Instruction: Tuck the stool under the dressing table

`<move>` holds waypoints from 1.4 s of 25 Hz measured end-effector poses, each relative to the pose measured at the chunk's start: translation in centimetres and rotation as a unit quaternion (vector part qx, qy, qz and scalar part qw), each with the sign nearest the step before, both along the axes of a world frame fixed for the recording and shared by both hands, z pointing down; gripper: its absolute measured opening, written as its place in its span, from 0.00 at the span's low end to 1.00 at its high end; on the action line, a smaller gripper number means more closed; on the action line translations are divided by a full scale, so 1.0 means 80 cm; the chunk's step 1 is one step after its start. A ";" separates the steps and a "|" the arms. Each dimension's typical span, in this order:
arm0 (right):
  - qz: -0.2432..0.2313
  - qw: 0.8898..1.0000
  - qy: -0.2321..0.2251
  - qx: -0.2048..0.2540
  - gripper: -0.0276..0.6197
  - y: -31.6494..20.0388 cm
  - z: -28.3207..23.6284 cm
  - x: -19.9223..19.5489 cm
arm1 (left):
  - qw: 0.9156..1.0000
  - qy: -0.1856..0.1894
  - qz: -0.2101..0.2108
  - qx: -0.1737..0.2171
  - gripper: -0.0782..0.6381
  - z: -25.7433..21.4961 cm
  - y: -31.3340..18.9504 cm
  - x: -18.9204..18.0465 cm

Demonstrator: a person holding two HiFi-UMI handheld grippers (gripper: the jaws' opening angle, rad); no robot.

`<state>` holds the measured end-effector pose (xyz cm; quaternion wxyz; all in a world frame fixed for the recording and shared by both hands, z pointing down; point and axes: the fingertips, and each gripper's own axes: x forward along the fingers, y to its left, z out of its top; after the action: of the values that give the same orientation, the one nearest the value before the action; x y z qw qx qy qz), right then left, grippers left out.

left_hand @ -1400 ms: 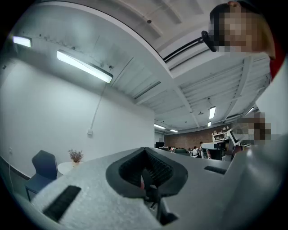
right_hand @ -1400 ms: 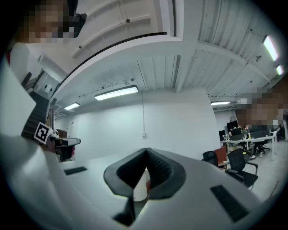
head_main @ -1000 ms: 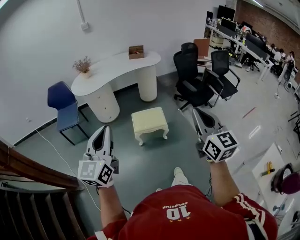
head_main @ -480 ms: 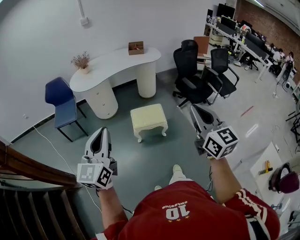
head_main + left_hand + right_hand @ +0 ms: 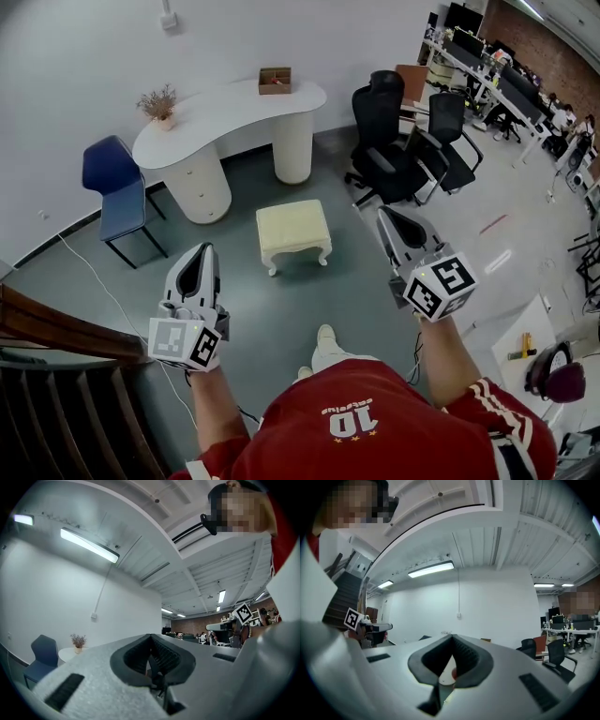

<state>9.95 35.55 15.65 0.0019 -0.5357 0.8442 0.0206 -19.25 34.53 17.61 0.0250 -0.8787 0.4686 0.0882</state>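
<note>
Against the white wall stood the dressing table (image 5: 234, 112), a curved white top on two rounded pedestals with a gap between them. To the right of the table were black office chairs (image 5: 389, 155); to its left, a blue chair (image 5: 112, 192). The cream stool (image 5: 293, 232) stood on the grey floor in front of the table, well apart from it and roughly facing the gap, not yet tucked in.

On the near side of the table, beyond the stool, the left gripper (image 5: 207, 248) and right gripper (image 5: 385, 217) were held out about level. Neither touched the stool. Each gripper's jaws were pressed together with nothing between them.

On the table top sat a small wooden box (image 5: 275, 80) toward the right end and a dried plant (image 5: 157, 101) toward the left.

The step in hand looked like the approach. The next move would probably call for reaching the stool, setting the grippers on its near edge, and pushing it straight into the gap, clear of both pedestals.
</note>
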 end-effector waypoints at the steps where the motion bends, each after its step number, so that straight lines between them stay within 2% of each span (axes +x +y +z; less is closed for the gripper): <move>1: 0.000 1.000 -0.004 0.000 0.05 -0.010 0.001 0.005 | 1.000 -0.001 0.001 0.000 0.11 0.001 -0.010 0.005; 6: -0.005 1.000 -0.029 0.005 0.05 -0.065 -0.001 0.036 | 1.000 -0.016 -0.002 0.019 0.11 -0.015 -0.063 0.042; 9: -0.014 1.000 -0.021 0.009 0.05 -0.103 -0.002 0.054 | 0.999 -0.028 -0.002 0.025 0.11 -0.027 -0.098 0.066; 15: -0.029 0.998 -0.057 0.012 0.05 -0.176 -0.003 0.098 | 0.999 -0.038 -0.016 0.014 0.11 -0.033 -0.170 0.113; 20: -0.045 0.995 -0.087 0.011 0.05 -0.228 -0.004 0.126 | 0.996 -0.082 -0.031 0.014 0.11 -0.035 -0.206 0.147; 28: -0.048 0.993 -0.111 0.010 0.05 -0.288 0.000 0.126 | 0.996 -0.083 -0.032 -0.011 0.11 -0.024 -0.261 0.136; 30: -0.039 0.994 -0.102 0.016 0.05 -0.303 -0.004 0.119 | 0.997 -0.073 -0.029 -0.012 0.11 -0.025 -0.278 0.129; 32: -0.049 0.994 -0.094 0.014 0.03 -0.311 -0.007 0.103 | 0.999 -0.051 -0.015 -0.009 0.11 -0.027 -0.292 0.123; 33: -0.066 0.993 -0.094 0.010 0.12 -0.313 -0.008 0.091 | 0.999 -0.041 -0.002 -0.007 0.10 -0.028 -0.297 0.123; 34: -0.084 0.992 -0.095 0.005 0.39 -0.314 -0.009 0.080 | 0.999 -0.035 0.013 -0.004 0.27 -0.029 -0.302 0.124; 35: -0.097 0.990 -0.100 0.002 0.51 -0.317 -0.012 0.070 | 0.999 -0.033 0.028 -0.002 0.50 -0.030 -0.308 0.126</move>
<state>15.57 10.23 14.70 0.0894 -0.4508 0.8876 -0.0318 -9.15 9.90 15.21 0.0363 -0.8937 0.4432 0.0592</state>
